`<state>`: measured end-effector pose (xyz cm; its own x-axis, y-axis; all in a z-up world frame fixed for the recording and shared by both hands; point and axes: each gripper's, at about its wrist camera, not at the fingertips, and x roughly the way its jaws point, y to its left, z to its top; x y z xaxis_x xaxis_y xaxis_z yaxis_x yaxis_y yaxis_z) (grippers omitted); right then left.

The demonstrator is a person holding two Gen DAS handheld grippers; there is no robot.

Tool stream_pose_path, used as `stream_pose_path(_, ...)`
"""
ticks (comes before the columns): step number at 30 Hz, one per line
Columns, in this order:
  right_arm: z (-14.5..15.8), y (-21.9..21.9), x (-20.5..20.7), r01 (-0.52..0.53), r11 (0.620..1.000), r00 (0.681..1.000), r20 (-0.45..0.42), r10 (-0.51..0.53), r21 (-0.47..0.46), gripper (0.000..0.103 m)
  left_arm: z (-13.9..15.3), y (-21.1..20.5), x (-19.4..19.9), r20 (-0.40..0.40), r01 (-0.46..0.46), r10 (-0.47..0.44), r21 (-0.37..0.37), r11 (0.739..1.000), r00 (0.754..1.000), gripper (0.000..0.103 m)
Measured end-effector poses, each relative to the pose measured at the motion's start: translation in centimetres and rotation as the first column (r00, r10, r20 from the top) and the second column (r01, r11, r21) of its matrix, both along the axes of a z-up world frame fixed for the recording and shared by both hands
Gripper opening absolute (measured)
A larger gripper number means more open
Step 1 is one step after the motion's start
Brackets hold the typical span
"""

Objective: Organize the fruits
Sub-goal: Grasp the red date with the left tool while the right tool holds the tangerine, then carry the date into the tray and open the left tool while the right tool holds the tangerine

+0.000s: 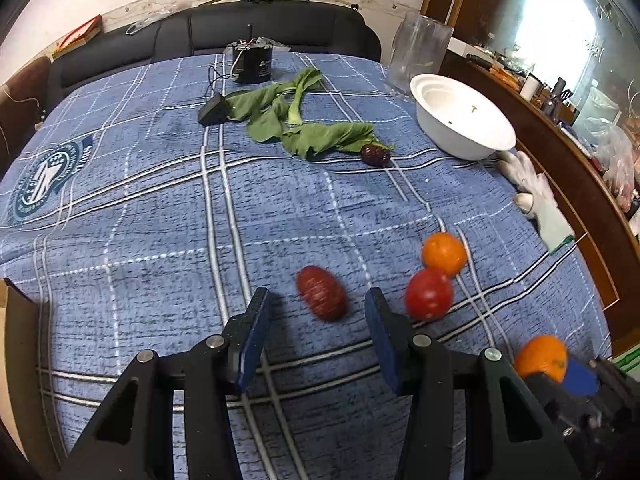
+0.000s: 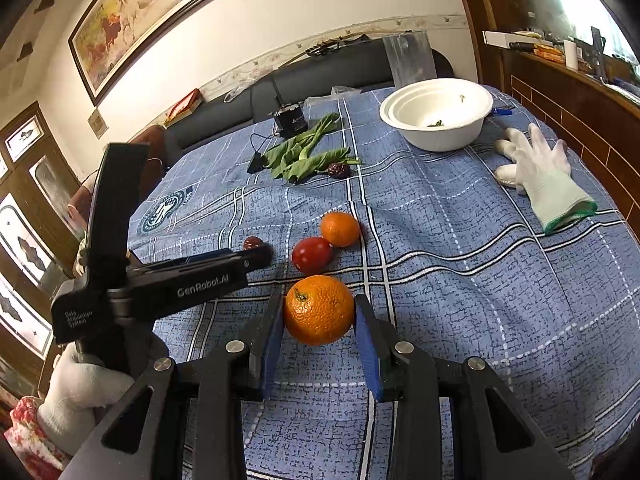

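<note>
My right gripper [image 2: 319, 316] is shut on an orange [image 2: 319, 314], its blue pads against both sides; this orange also shows in the left wrist view [image 1: 541, 358]. My left gripper [image 1: 318, 312] is open, with a dark red oval fruit [image 1: 322, 293] just ahead between its fingertips. A red tomato [image 1: 429, 294] and a second orange [image 1: 444, 254] lie touching to its right; the right wrist view shows the tomato [image 2: 312, 255] and that orange [image 2: 340, 229]. A dark plum [image 1: 375, 155] lies by green leaves [image 1: 304, 120]. A white bowl [image 1: 464, 120] stands far right.
A blue plaid cloth [image 1: 160, 220] covers the table. A white glove [image 1: 536, 196] lies at the right edge. A black cylinder device [image 1: 253, 62] with a cable and a clear container [image 1: 420, 52] stand at the back. A dark sofa is behind.
</note>
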<state>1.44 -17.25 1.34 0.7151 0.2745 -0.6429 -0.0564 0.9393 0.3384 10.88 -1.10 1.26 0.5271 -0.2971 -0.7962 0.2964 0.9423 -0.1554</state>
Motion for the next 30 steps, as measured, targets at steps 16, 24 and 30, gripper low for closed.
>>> stream_pose_path(16,-0.6,0.7,0.0,-0.016,1.0,1.0,-0.011,0.016,-0.021,0.037,3.3,2.5,-4.8,0.069,-0.043,0.043,0.003,0.999,0.997,0.024)
stream_pose_path(24,-1.4,2.1,-0.3,-0.038,0.996,0.999,-0.021,0.036,-0.076,0.037,7.6,10.3,-13.8,0.134,-0.137,0.156,-0.144,0.98,0.979,0.024)
stream_pose_path(30,-1.9,3.3,-0.6,-0.053,0.993,0.998,-0.032,0.05,-0.104,0.037,8.9,16.8,-18.7,0.204,-0.271,0.302,-0.163,0.949,0.931,0.025)
